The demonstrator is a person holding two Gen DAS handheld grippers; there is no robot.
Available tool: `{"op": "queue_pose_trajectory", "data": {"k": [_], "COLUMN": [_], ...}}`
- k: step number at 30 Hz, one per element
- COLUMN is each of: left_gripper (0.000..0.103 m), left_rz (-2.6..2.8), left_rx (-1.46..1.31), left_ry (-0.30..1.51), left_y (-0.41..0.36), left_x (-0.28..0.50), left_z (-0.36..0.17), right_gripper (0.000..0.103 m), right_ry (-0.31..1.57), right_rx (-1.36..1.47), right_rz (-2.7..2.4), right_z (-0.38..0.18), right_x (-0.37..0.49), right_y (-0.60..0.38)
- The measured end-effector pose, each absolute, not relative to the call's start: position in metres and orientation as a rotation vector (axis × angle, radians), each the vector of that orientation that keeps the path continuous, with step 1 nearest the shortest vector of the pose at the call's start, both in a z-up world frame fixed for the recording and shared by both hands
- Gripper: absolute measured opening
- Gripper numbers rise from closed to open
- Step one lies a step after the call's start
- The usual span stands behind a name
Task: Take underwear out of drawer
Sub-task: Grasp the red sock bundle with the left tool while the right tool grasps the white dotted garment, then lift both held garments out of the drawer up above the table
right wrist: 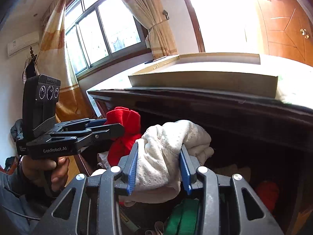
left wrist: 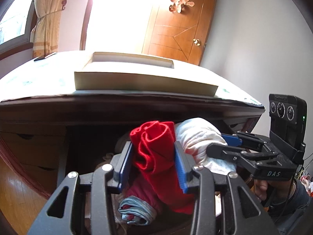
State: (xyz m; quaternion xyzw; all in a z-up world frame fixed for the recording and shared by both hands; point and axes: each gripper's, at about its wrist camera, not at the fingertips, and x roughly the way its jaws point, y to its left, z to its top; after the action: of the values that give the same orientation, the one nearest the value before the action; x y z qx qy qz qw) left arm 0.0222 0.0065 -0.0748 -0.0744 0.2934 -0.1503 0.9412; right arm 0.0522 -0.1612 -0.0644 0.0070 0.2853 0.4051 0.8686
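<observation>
Sunlit bedroom; both garments hang above the open drawer [right wrist: 254, 156], under the bench [left wrist: 137, 105]. Left gripper [left wrist: 154, 162] pinches red underwear [left wrist: 156, 152], right gripper [right wrist: 159, 168] white underwear [right wrist: 168, 148]. Trailing folds could snag the bench edge or slip free.

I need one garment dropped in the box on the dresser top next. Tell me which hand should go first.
Either could, but left looks slightly better placed. The left gripper already clamps the red underwear, directly below the shallow box. The right gripper holds the white garment off to one side.
</observation>
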Motion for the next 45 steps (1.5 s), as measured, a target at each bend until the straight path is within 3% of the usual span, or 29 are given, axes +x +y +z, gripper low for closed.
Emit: {"op": "queue_pose_trajectory", "data": {"k": [45], "left_gripper": [0.04], "left_rz": [-0.171], "left_rx": [-0.058], "left_ry": [0.214], "left_y": [0.013], "left_x": [-0.03], "left_z": [-0.016], "right_gripper": [0.041], "right_ry": [0.157], "right_rx": [-0.054], "right_rz": [0.769], "right_z": [0.007], "right_x": [-0.007], "right_y": [-0.186]}}
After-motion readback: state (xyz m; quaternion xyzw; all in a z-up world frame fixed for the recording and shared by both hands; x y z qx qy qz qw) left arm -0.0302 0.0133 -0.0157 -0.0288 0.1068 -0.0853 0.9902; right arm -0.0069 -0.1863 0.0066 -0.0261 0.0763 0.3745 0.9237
